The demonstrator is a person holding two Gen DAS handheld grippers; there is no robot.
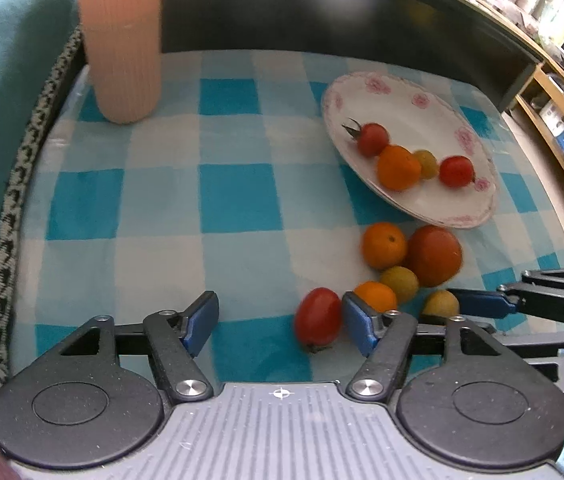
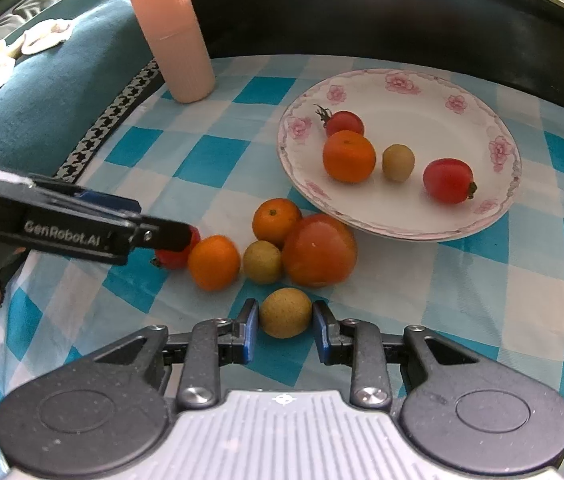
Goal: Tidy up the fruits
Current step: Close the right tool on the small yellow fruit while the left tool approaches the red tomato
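While the pink tumbler (image 2: 170,32) stands upright at the far left of the checked cloth (image 2: 202,152), beside the teal cushion (image 2: 42,92), the left gripper (image 1: 280,322) sits low over the cloth with its jaws spread wide. Between them, hard against the right pad, lies a red tomato (image 1: 317,316), on the cloth and not gripped. From the right wrist view that same gripper reaches in from the left, its tip over the tomato (image 2: 176,254), which is partly hidden.

Moving right, the loose pile: an orange (image 2: 214,262) touching the tomato, a greenish fruit (image 2: 262,261) just beside it, a second orange (image 2: 276,222) behind, and a big tomato (image 2: 319,250) touching both and sitting just in front of the plate's rim. All rest on the cloth, off the plate.

In front of the pile, the right gripper (image 2: 285,330) has its jaws at a narrow gap round a yellow-green fruit (image 2: 285,312). Pads sit just beside it on either side; whether they touch it, cannot tell. It lies on the cloth.

Further right and back, the floral plate (image 2: 421,92) carries four pieces in a row: a stemmed small tomato (image 2: 343,122), an orange on it (image 2: 349,156) touching that, a small green fruit (image 2: 397,162) apart, and a red tomato at the right (image 2: 447,180). Behind the plate runs a dark table edge (image 2: 361,20).
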